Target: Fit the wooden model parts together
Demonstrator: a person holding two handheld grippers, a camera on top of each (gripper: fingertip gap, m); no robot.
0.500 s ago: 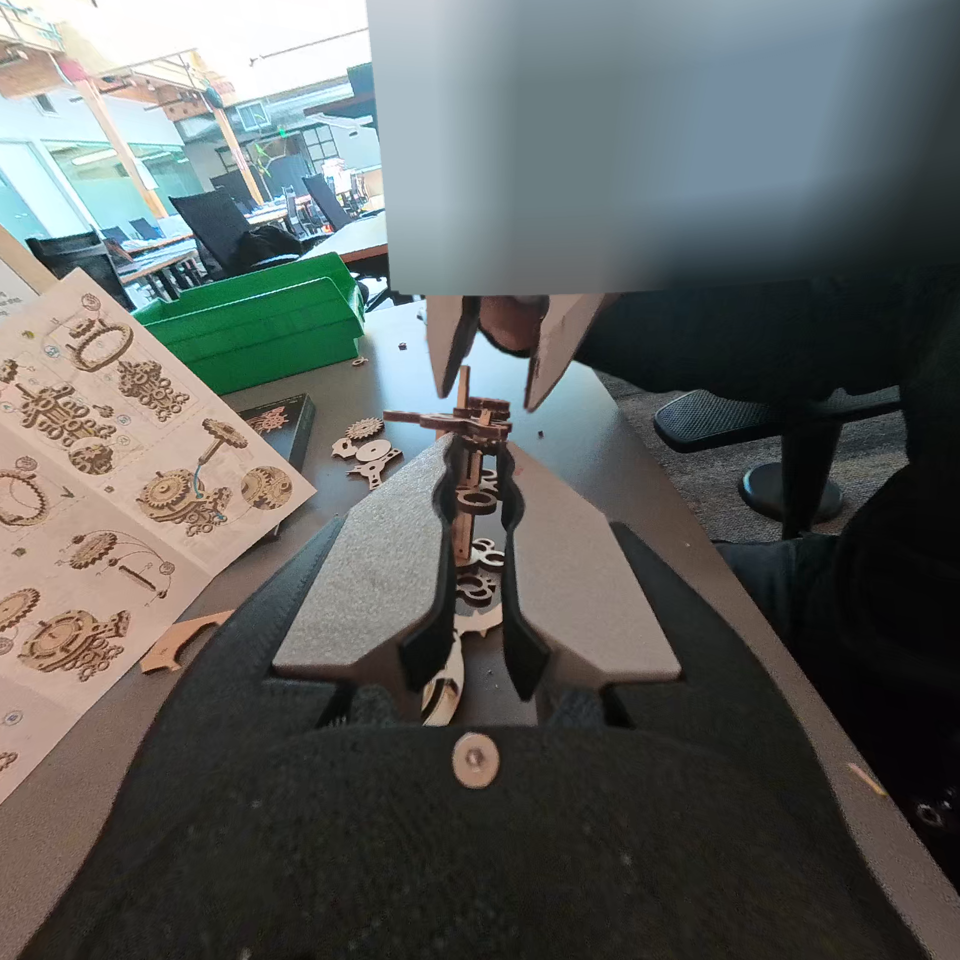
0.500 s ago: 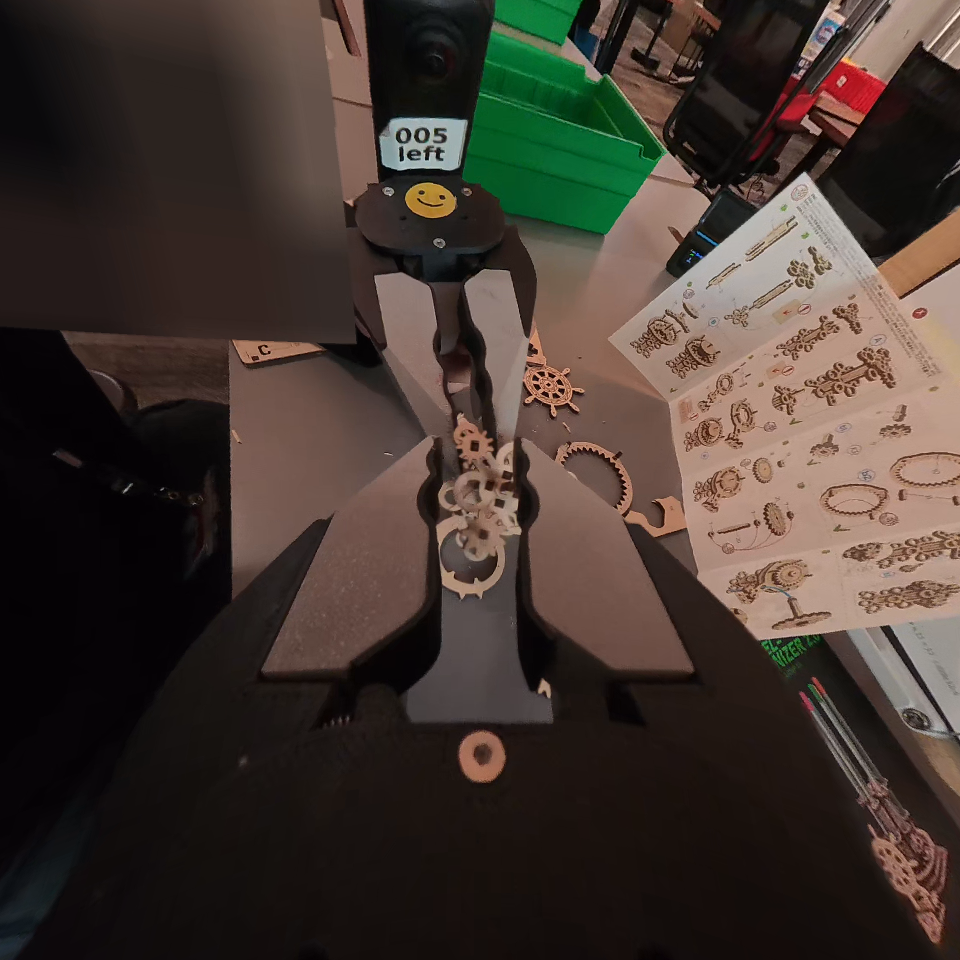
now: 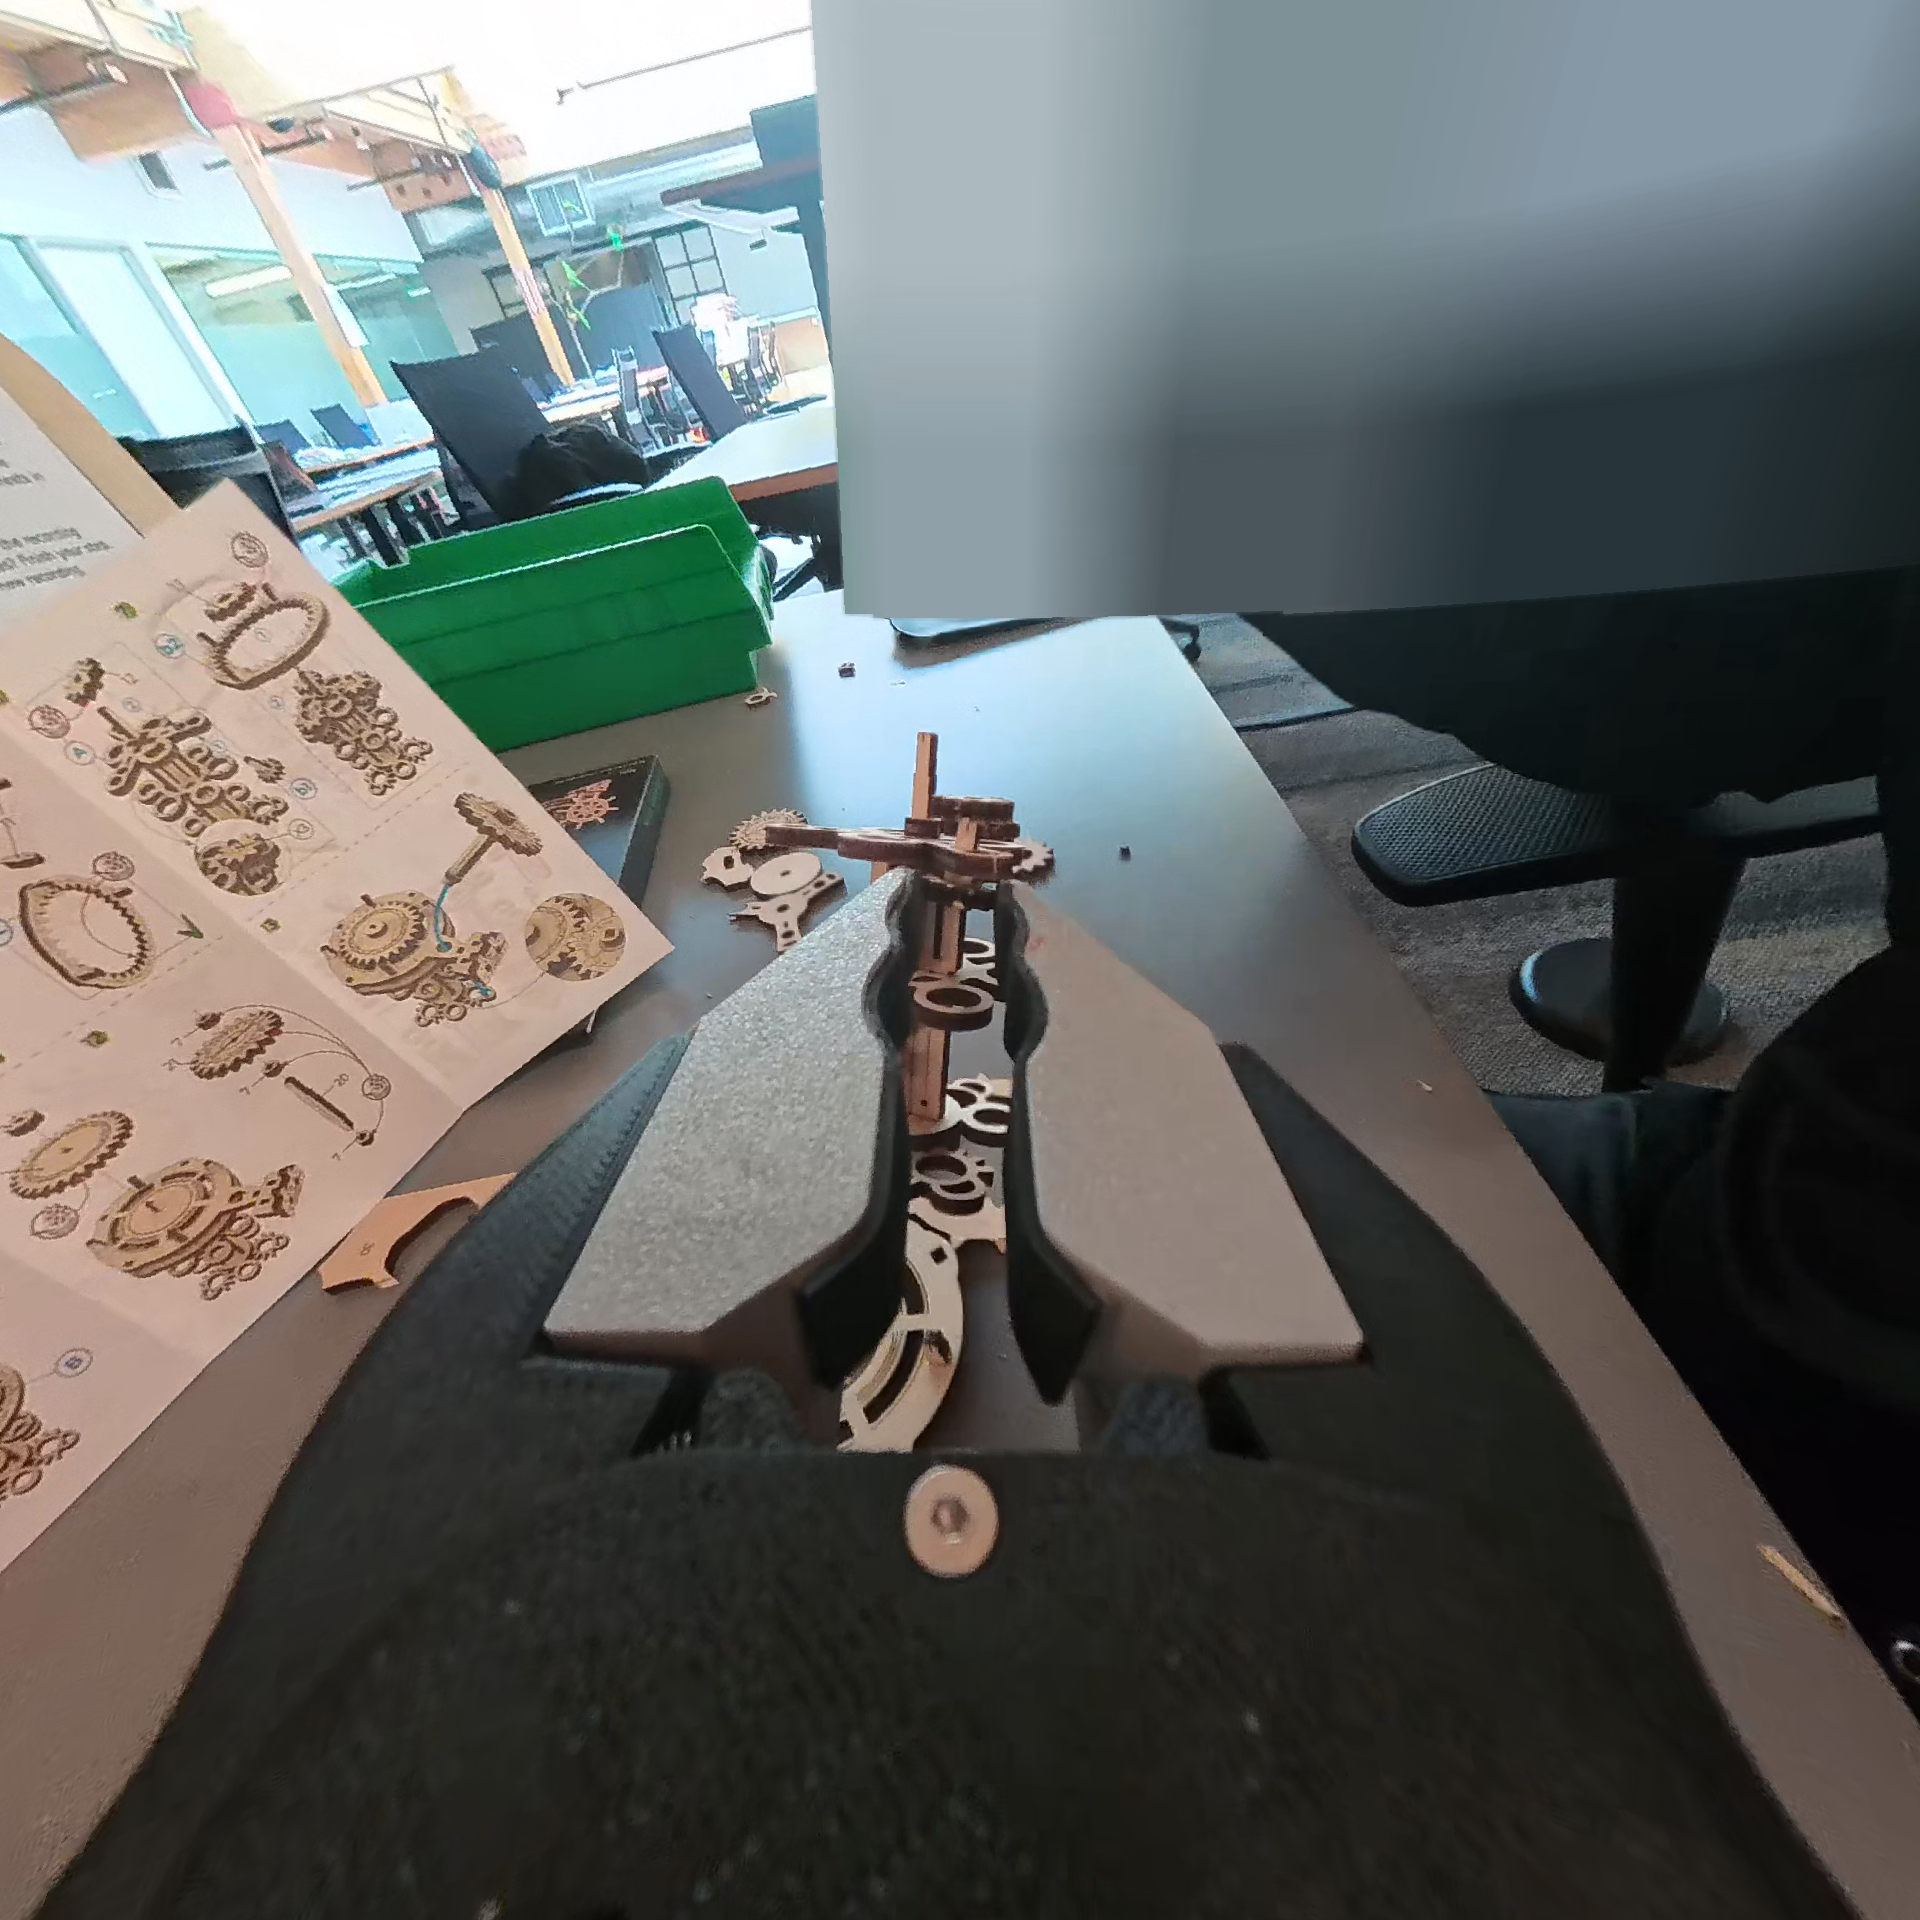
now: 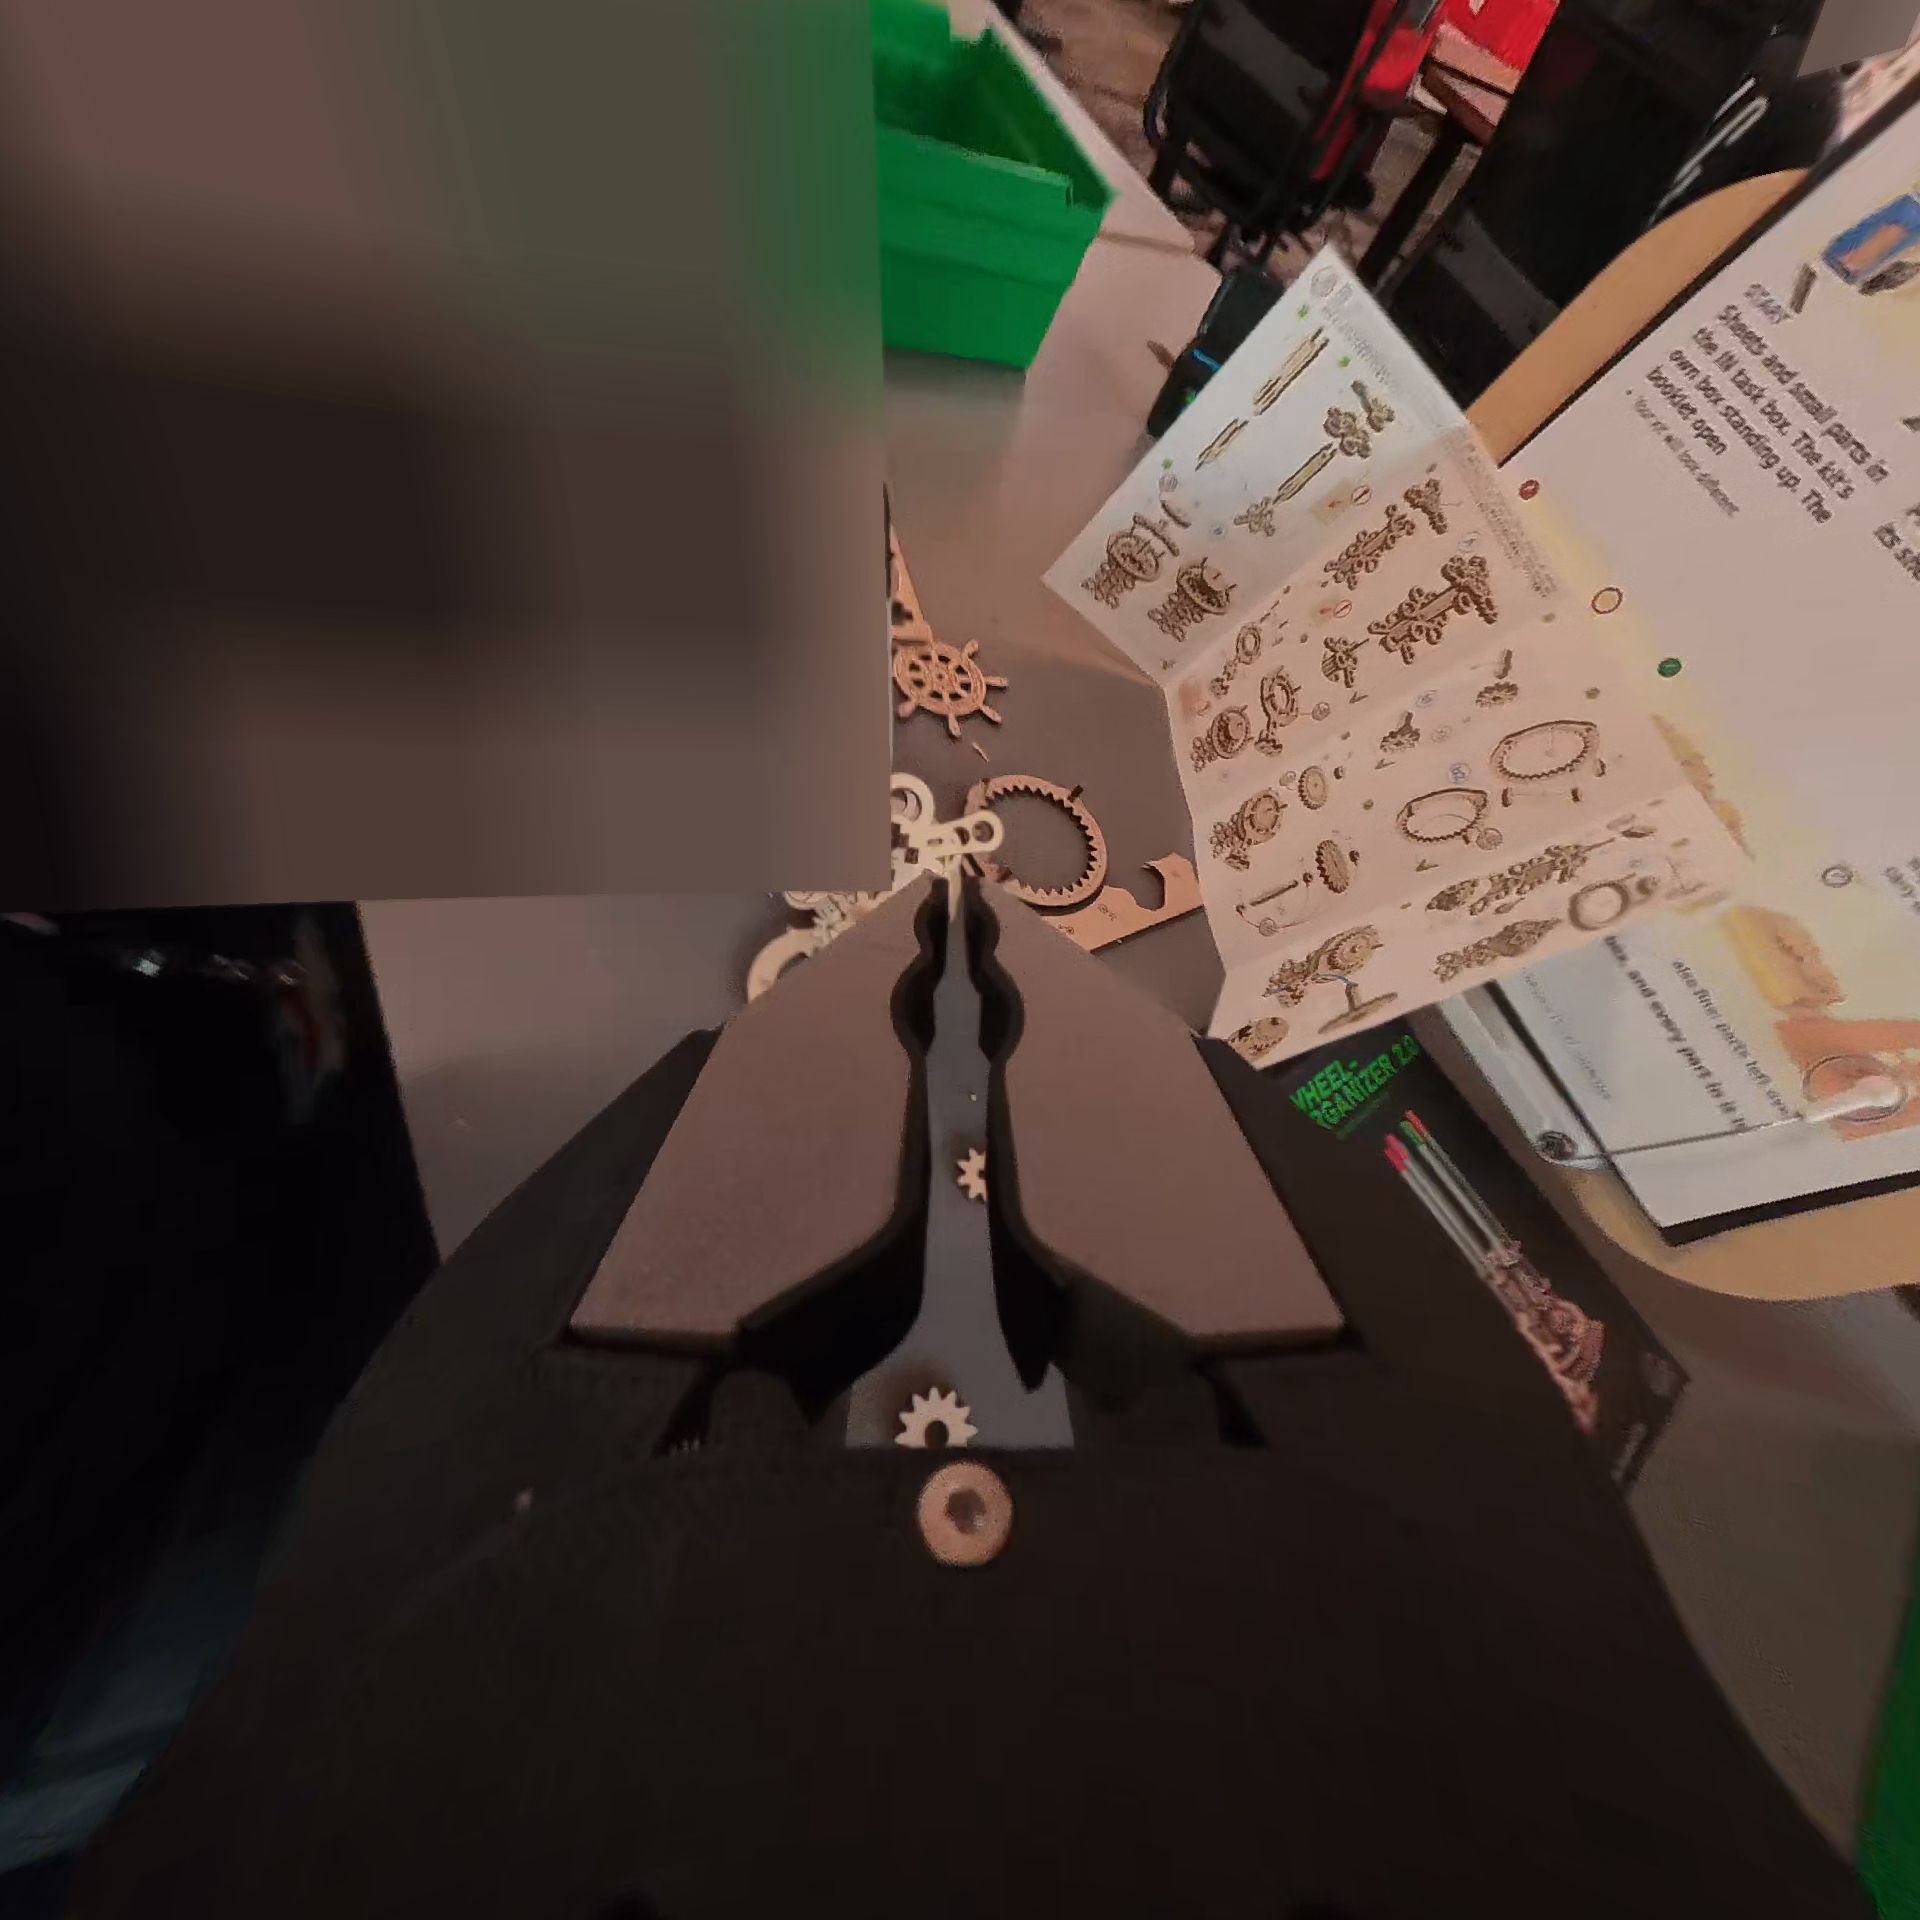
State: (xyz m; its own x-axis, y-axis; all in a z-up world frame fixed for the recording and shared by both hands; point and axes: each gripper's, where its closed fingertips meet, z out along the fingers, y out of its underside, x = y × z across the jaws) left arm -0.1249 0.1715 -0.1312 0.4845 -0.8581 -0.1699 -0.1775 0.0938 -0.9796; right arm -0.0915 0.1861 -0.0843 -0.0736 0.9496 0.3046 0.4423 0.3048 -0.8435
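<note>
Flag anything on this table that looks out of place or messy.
Loose wooden parts lie scattered on the table: a ship's wheel, a toothed ring, small gears and crumbs of offcut. Nothing looks broken.

Instruction sheet [image 3: 260, 935] cut off at left edge; ring gear [image 4: 1039, 842] partly behind mosaic.

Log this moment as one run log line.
left gripper: shut on wooden assembly | right gripper: shut, nothing visibly held | stage: fitting

A brown wooden assembly [image 3: 940, 852] stands upright at frame centre — a slim post crossed by a flat geared arm. Loose pale parts lie mid-frame — a ship's wheel [image 4: 945, 681], a toothed ring [image 4: 1039, 836], small cogs [image 4: 935, 1421]
</note>
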